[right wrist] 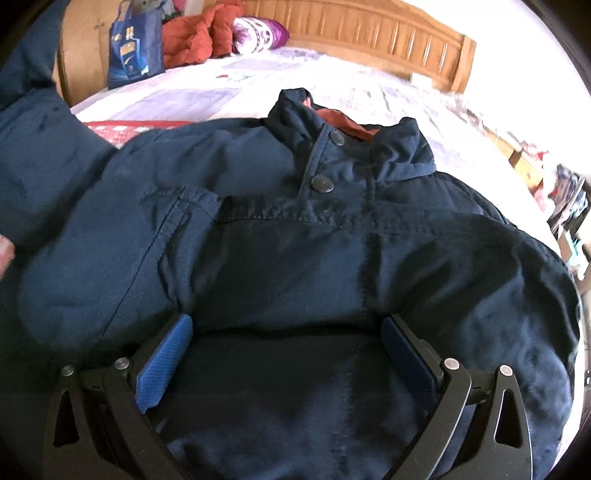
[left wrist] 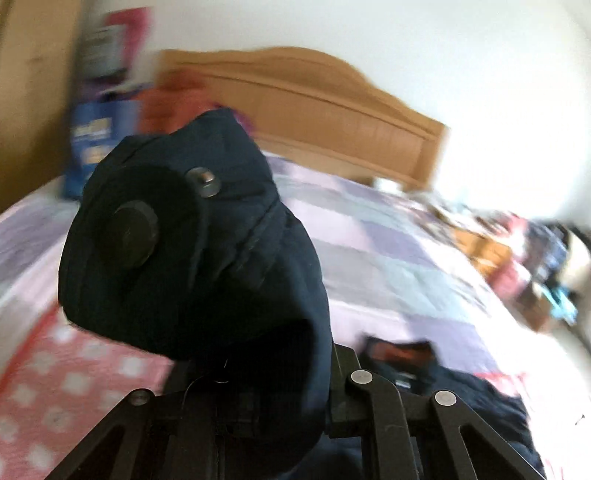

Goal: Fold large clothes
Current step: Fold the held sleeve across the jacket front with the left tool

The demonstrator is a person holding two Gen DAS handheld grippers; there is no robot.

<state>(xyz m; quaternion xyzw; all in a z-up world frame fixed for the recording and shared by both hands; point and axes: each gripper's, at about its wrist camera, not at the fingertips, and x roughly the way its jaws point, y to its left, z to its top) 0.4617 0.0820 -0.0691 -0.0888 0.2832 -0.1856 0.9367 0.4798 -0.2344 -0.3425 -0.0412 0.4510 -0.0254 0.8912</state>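
Navy jacket (right wrist: 295,240) lies spread front-up on the quilted bedspread (right wrist: 229,85), collar toward the wooden headboard (right wrist: 369,33), rust lining showing inside the collar. Right gripper (right wrist: 288,354): blue-padded fingers (right wrist: 166,358) spread wide, set over the lower front panel, pinching nothing. Left gripper (left wrist: 258,398): a cuff end with a snap button (left wrist: 203,181) is bunched up and covers the fingertips; finger state cannot be determined. A blue bag (right wrist: 135,48) and an orange garment (right wrist: 199,33) sit near the headboard.
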